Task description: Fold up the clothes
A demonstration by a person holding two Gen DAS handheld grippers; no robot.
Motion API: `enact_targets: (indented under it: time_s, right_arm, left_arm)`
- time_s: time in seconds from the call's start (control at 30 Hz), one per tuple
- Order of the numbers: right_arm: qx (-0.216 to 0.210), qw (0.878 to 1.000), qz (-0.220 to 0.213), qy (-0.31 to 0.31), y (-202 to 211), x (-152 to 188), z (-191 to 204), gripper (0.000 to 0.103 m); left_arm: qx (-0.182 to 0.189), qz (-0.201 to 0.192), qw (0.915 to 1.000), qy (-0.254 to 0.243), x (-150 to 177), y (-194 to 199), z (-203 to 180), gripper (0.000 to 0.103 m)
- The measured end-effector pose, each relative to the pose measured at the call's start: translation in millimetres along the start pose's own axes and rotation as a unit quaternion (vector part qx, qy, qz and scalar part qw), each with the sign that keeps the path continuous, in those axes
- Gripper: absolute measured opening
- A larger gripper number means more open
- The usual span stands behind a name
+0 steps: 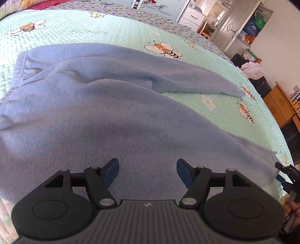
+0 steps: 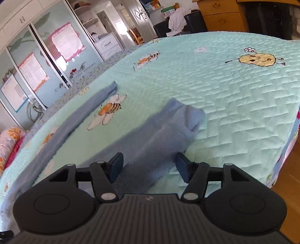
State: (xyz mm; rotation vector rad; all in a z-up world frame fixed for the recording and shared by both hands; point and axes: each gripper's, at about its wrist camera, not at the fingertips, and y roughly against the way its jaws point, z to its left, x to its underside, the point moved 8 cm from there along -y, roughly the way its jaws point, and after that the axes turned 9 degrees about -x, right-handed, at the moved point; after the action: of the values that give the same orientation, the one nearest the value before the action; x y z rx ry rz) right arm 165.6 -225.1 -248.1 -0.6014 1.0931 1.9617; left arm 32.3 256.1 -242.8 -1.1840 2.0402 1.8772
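Nearest the left wrist camera, the left gripper (image 1: 148, 171) hangs with jaws spread apart and nothing between them, over a blue sweater (image 1: 105, 116) spread on a mint quilted bedspread (image 1: 61, 32) printed with bees and the faint word "HONEY". Beyond, a wardrobe door (image 1: 159, 8) reads "SWEET WEDDING". Over the sweater's sleeve (image 2: 161, 131), the right gripper (image 2: 150, 167) stands open, its pads clear of the cloth.

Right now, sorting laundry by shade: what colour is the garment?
Plain light blue garment; the left wrist view shows it best.
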Motion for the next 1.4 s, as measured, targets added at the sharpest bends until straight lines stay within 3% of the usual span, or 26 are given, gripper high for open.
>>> enact_targets:
  time_s: [0.07,0.13,0.17,0.2,0.23,0.27,0.3,0.4,0.5,0.6,0.7,0.8,0.83,0.9,0.93,1.0,1.03,1.07,1.13,1.17,1.23,1.27,1.3,1.37,1.4]
  right_arm:
    - [0.008,1.000,-0.012,0.011,3,-8,5,0.039]
    - [0.016,0.999,-0.024,0.022,7,-16,11,0.036]
    - [-0.012,0.999,-0.030,0.037,10,-22,23,0.036]
    - [-0.053,0.997,-0.022,0.055,8,-26,39,0.040]
    - [-0.103,0.992,0.008,0.079,3,-23,60,0.055]
    - [-0.137,0.983,0.053,0.111,-7,-14,81,0.063]
    - [-0.170,0.970,0.098,0.143,-18,-5,102,0.066]
    - [-0.200,0.934,0.148,0.257,-48,17,158,0.067]
    - [-0.219,0.892,0.207,0.337,-88,39,197,0.067]
    - [-0.221,0.840,0.286,0.404,-125,71,215,0.067]
    - [-0.234,0.803,0.302,0.459,-130,90,223,0.066]
    - [-0.269,0.769,0.320,0.484,-119,96,227,0.024]
    - [-0.263,0.762,0.311,0.504,-119,93,229,0.011]
    - [-0.249,0.778,0.289,0.500,-128,74,230,0.009]
    - [-0.225,0.803,0.267,0.483,-139,57,228,0.000]
    - [-0.182,0.853,0.232,0.431,-159,25,219,0.000]
    - [-0.180,0.873,0.239,0.386,-165,17,211,0.000]
    - [-0.191,0.879,0.242,0.364,-160,18,211,0.001]
    - [-0.215,0.888,0.246,0.324,-148,22,211,0.005]
    - [-0.243,0.877,0.243,0.335,-134,30,221,0.010]
    - [-0.271,0.862,0.233,0.359,-112,46,242,0.061]
    - [-0.281,0.859,0.224,0.365,-105,52,253,0.069]
    - [-0.292,0.856,0.225,0.361,-102,58,263,0.075]
    - [-0.309,0.849,0.242,0.354,-102,74,279,0.075]
    - [-0.287,0.847,0.247,0.372,-109,84,280,0.073]
  left_arm:
    - [-0.009,-0.005,0.9999,0.000,0,2,8,0.071]
    - [-0.011,-0.005,0.9999,0.008,2,3,17,0.071]
    - [-0.007,-0.005,0.9999,0.006,3,4,16,0.071]
    - [0.000,-0.006,1.0000,0.002,3,4,14,0.071]
    - [0.006,-0.006,1.0000,-0.002,3,5,11,0.071]
    - [0.019,-0.004,0.9998,-0.010,2,6,4,0.071]
    - [0.029,-0.007,0.9992,-0.026,-2,7,-8,0.071]
    - [0.019,-0.021,0.9946,-0.099,-13,9,-39,0.073]
    - [-0.014,-0.016,0.9888,-0.147,-10,-2,-50,0.075]
    - [-0.013,0.001,0.9900,-0.140,4,-11,-40,0.075]
    - [-0.010,0.004,0.9921,-0.125,13,-9,-27,0.075]
    - [-0.008,0.002,0.9937,-0.112,15,-6,-16,0.075]
    - [-0.008,0.002,0.9941,-0.108,15,-7,-13,0.075]
    - [-0.007,0.002,0.9951,-0.099,15,-8,-8,0.075]
    - [-0.004,0.001,0.9955,-0.094,16,-9,-6,0.075]
    - [-0.002,-0.003,0.9957,-0.093,17,-7,-4,0.075]
    - [-0.002,-0.005,0.9956,-0.093,18,-5,-4,0.075]
    - [-0.002,-0.009,0.9957,-0.092,17,-1,-3,0.075]
    - [0.009,-0.028,0.9961,-0.083,12,12,1,0.075]
    - [0.015,-0.039,0.9959,-0.081,7,17,3,0.075]
    - [0.015,-0.059,0.9947,-0.083,-5,25,8,0.075]
    - [0.003,-0.064,0.9945,-0.083,-11,24,12,0.076]
    - [-0.010,-0.068,0.9943,-0.082,-18,22,16,0.079]
    - [-0.043,-0.044,0.9960,-0.064,-21,7,34,0.083]
    - [-0.063,-0.025,0.9963,-0.053,-16,-1,44,0.083]
